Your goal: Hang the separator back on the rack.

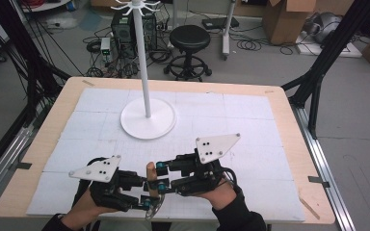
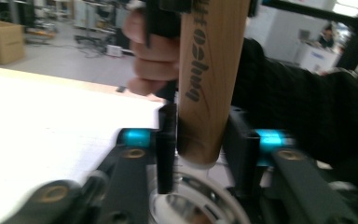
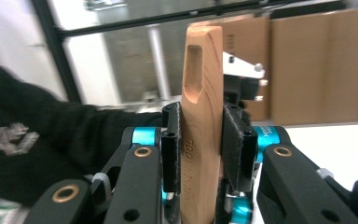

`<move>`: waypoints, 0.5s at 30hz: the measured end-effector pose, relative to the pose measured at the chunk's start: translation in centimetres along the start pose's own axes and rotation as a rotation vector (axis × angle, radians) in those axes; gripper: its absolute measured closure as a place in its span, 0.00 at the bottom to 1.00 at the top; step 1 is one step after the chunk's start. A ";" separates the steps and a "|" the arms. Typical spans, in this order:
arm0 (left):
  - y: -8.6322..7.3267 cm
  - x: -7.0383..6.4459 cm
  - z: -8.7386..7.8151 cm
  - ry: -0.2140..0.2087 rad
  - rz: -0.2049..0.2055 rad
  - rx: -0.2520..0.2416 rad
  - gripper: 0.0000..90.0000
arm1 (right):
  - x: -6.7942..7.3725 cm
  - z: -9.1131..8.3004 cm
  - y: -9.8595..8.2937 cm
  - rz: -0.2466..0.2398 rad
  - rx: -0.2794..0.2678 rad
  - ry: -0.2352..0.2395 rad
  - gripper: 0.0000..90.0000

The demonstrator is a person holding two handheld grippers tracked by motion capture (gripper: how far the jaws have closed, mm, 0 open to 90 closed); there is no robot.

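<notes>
A utensil with a light wooden handle (image 1: 150, 169) and a round metal head (image 1: 155, 208) is held upright near the table's front edge, between both grippers. My right gripper (image 1: 161, 175) is shut on the upper handle (image 3: 200, 116), just below its hanging slot (image 3: 195, 67). My left gripper (image 1: 147, 201) sits lower and closes on the handle's bottom end (image 2: 204, 93), where black lettering runs along it. The shiny metal head (image 2: 200, 207) lies just beneath the jaws. A white hanging stand (image 1: 142, 57) with hooks on top rises from a round base (image 1: 164, 126) at the table's middle back.
A white gridded mat (image 1: 231, 120) covers the wooden table (image 1: 289, 125). Behind the table are a black stool (image 1: 189, 41), cables, a computer case and cardboard boxes (image 1: 289, 19). Black frame posts (image 1: 327, 53) stand at both sides.
</notes>
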State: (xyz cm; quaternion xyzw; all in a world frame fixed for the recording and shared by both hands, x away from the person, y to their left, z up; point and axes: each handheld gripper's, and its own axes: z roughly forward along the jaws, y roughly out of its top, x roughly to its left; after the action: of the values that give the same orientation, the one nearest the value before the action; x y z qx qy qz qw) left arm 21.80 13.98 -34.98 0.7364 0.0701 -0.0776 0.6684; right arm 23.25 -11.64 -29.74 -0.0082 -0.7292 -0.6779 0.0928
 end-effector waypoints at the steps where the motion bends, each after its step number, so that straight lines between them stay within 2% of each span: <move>1: 0.0 0.1 -0.1 0.041 -0.006 -0.003 0.50 | 0.1 0.0 0.1 0.003 0.004 -0.028 0.79; 3: 0.1 0.2 -0.4 0.101 0.013 -0.013 0.45 | 0.3 0.1 0.3 0.011 0.000 -0.094 0.79; 6: 0.3 0.1 -1.0 0.180 0.040 -0.035 0.44 | 0.5 0.0 0.8 0.023 -0.015 -0.201 0.79; 8: 0.3 0.1 -1.3 0.223 0.054 -0.043 0.43 | 0.5 0.1 1.1 0.044 -0.013 -0.303 0.79; 9: 0.3 0.1 -1.4 0.249 0.053 -0.045 0.44 | 0.7 0.3 1.2 0.073 -0.006 -0.400 0.79; 10: 0.4 0.2 -1.5 0.266 0.054 -0.050 0.44 | 0.7 0.3 1.2 0.073 -0.006 -0.400 0.79; 11: 0.4 0.1 -1.5 0.283 0.056 -0.054 0.45 | 0.8 0.5 1.2 0.088 -0.006 -0.427 0.79; 15: 0.3 0.0 -1.4 0.295 0.055 -0.044 0.49 | 1.0 1.0 0.9 0.106 -0.013 -0.490 0.79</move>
State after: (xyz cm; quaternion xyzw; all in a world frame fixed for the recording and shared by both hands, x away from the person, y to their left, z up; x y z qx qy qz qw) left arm 21.92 15.37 -34.52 0.7266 0.1491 0.0514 0.6687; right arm 22.29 -10.74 -28.80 -0.2114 -0.7240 -0.6546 -0.0515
